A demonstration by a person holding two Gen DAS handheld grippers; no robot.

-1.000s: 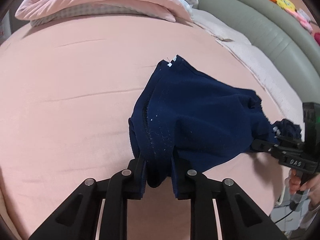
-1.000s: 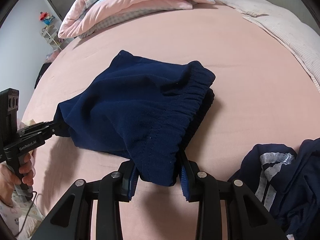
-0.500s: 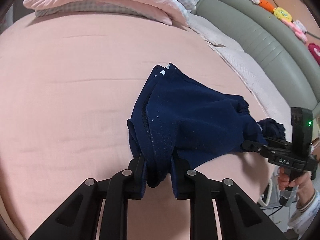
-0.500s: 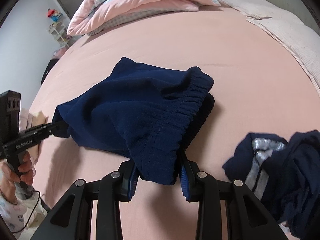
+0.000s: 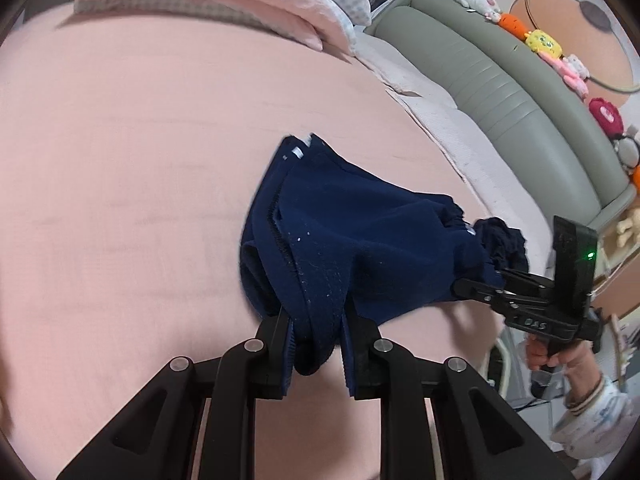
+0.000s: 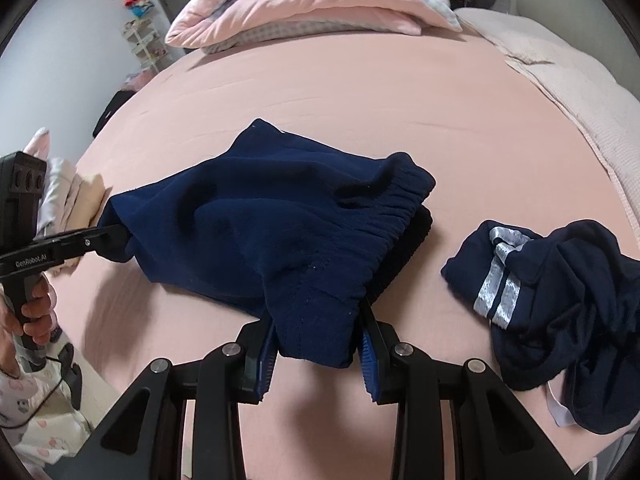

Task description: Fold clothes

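Observation:
Navy blue shorts [image 5: 360,232] [image 6: 280,220] are stretched between both grippers just above the pink bed sheet [image 5: 120,160]. My left gripper [image 5: 316,344] is shut on the hem end, cloth bunched between its fingers. My right gripper [image 6: 316,344] is shut on the elastic waistband end. In the left wrist view the right gripper [image 5: 472,288] shows at the right, held by a hand. In the right wrist view the left gripper [image 6: 116,236] shows at the left, also in a hand. The far corner of the shorts rests on the sheet.
A second navy garment with pale stripes [image 6: 560,300] lies crumpled at the right on the sheet [image 6: 360,92]. A folded pink quilt [image 6: 320,12] sits at the far end. A grey-green headboard with plush toys [image 5: 520,92] runs along the right. Pale folded clothes [image 6: 76,200] lie at the left edge.
Both grippers have drawn back toward the near bed edge with the shorts still held, and the striped navy garment has come more fully into the right wrist view.

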